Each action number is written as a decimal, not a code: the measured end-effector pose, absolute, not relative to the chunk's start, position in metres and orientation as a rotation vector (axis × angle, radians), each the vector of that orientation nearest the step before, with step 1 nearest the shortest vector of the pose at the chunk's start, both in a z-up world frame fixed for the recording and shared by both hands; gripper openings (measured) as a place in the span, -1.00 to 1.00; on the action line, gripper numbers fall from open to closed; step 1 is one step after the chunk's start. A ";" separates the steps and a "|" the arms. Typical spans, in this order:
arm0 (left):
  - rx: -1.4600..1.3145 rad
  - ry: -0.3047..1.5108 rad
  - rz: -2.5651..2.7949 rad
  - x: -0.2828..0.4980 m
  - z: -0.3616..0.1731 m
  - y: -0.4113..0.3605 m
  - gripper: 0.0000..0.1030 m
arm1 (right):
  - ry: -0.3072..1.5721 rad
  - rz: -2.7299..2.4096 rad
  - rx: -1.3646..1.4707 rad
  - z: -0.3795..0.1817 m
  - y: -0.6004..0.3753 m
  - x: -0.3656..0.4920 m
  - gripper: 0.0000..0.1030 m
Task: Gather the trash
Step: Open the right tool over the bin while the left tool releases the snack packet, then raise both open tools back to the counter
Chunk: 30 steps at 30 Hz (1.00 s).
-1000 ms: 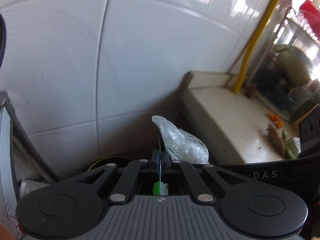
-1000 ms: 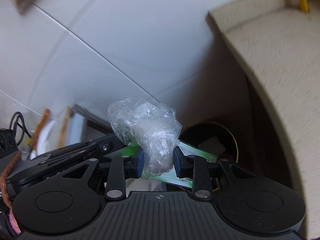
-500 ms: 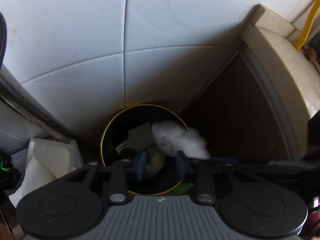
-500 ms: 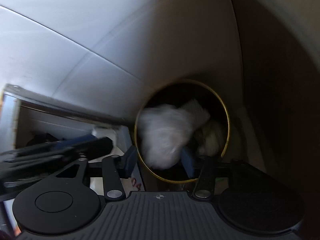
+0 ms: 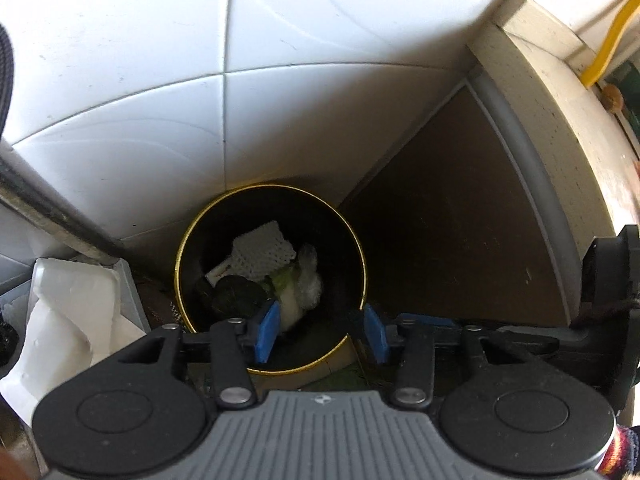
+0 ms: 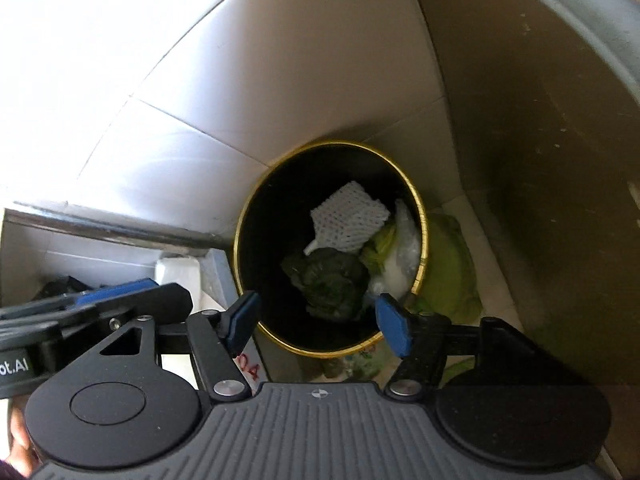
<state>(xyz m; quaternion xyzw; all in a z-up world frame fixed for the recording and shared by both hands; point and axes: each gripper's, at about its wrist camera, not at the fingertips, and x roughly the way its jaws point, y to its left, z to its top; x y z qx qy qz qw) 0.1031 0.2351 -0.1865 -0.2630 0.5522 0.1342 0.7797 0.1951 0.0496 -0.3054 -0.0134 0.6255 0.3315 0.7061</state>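
The left gripper (image 5: 320, 334) hangs over the black gold-rimmed bin (image 5: 362, 264), jaws spread and empty; the right gripper (image 6: 316, 324) hangs beside it, also spread and empty. The trash lies inside the bin: a white foam net (image 6: 348, 220), dark crumpled greens (image 6: 328, 284) and a clear plastic wad (image 5: 310, 286). Lifting both straight up, clear of the rim, looks wisest. The bin stands upright, long axis vertical, mouth upward. A green leaf (image 6: 450, 268) lies on the floor beside it.
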 end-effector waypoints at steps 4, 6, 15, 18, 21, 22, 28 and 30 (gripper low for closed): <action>-0.575 1.190 0.266 0.103 -0.185 0.234 -0.16 | 1.399 0.729 -0.027 -0.300 0.043 0.194 0.43; -0.587 1.192 0.256 0.103 -0.186 0.234 -0.14 | 1.401 0.717 -0.015 -0.297 0.040 0.193 0.43; -0.631 1.174 0.217 0.102 -0.184 0.235 -0.12 | 1.381 0.717 0.021 -0.278 0.031 0.187 0.44; -0.623 1.174 0.176 0.104 -0.182 0.230 -0.12 | 1.371 0.719 0.014 -0.267 0.027 0.183 0.44; -0.610 1.163 0.154 0.104 -0.179 0.226 -0.11 | 1.342 0.728 0.014 -0.251 0.019 0.180 0.44; -0.613 1.157 0.154 0.104 -0.178 0.226 -0.12 | 1.330 0.729 0.018 -0.244 0.015 0.179 0.45; -0.604 1.105 0.089 0.102 -0.170 0.221 -0.11 | 1.289 0.758 0.063 -0.205 -0.013 0.182 0.49; -0.574 1.074 0.047 0.102 -0.164 0.215 -0.11 | 1.269 0.776 0.069 -0.191 -0.023 0.182 0.48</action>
